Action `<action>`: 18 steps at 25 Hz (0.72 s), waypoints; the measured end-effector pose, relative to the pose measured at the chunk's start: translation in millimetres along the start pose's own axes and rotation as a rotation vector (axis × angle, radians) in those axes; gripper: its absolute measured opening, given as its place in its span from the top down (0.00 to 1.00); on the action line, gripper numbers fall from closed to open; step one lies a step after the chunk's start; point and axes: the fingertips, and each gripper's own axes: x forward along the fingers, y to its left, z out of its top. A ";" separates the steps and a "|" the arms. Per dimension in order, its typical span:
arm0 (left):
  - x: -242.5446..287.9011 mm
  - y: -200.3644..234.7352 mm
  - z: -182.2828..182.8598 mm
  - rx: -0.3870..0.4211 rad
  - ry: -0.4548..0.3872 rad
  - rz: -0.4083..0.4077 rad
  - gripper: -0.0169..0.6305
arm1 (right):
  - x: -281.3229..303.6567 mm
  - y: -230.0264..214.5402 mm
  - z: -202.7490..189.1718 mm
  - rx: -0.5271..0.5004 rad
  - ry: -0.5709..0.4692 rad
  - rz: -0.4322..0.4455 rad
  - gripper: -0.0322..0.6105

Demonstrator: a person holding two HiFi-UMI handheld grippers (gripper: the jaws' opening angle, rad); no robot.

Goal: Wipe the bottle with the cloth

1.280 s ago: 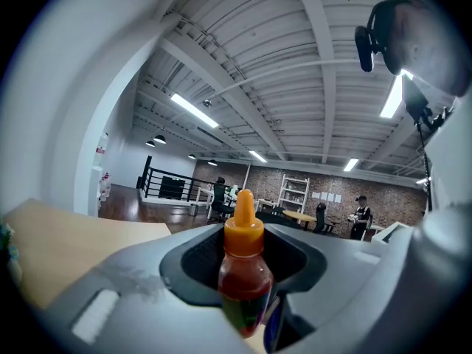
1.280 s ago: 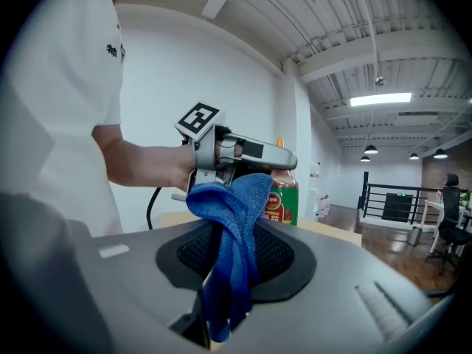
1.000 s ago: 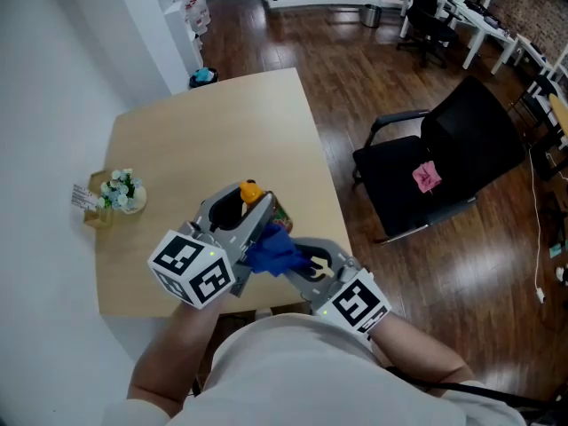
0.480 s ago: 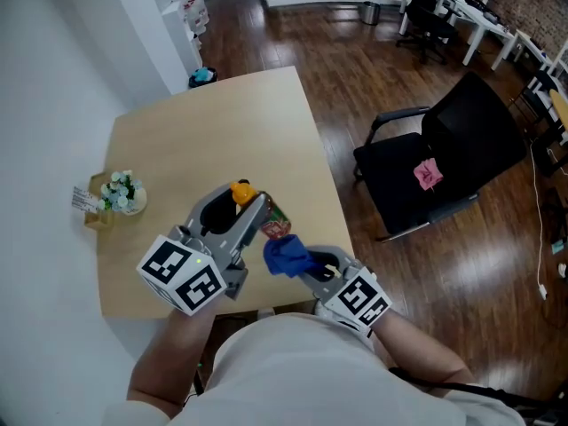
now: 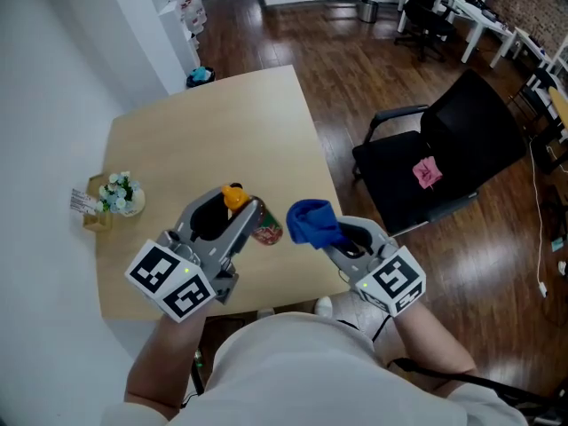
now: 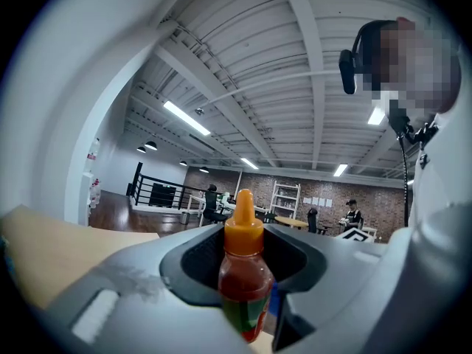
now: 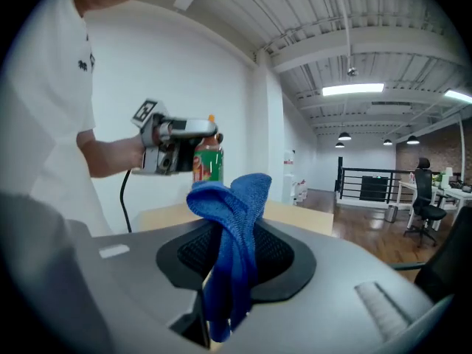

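Head view: left claw (image 5: 243, 221) clamped on the bottle (image 5: 265, 229), held above the desk (image 5: 197, 122) near its near right corner. Right claw (image 5: 335, 234) clamped on the blue cloth (image 5: 310, 221). Cloth, against the bottle a second ago, now drawn off rightward and apart from it, probably a wiping stroke finished.

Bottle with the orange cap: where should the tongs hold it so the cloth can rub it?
Hold its upper body, just under the cap, coming in from the side. The left tongs grip the bottle that way now. It is round and slim there, so both jaws close snugly, and the labelled lower part sticks out free for the blue cloth in the right tongs.
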 end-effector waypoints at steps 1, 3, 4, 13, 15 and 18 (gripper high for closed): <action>0.7 -2.9 -2.3 0.007 0.009 -0.009 0.73 | -1.6 -2.6 18.4 0.006 -0.041 0.002 0.77; 2.2 -9.0 -7.3 0.014 0.023 -0.030 0.73 | -4.3 -3.2 56.0 0.016 -0.127 0.016 0.77; 2.7 -11.9 -9.0 0.013 0.026 -0.040 0.73 | -5.0 -2.2 73.2 0.019 -0.166 0.024 0.77; 2.6 -28.9 -2.5 0.011 0.004 -0.093 0.73 | 15.2 8.7 86.0 0.112 -0.203 0.090 0.77; 0.1 -27.6 -0.5 -0.002 -0.005 -0.094 0.73 | 21.5 10.1 70.7 0.114 -0.163 0.088 0.77; -1.5 -28.1 2.1 -0.007 -0.010 -0.097 0.73 | 28.3 12.4 45.8 0.122 -0.105 0.088 0.77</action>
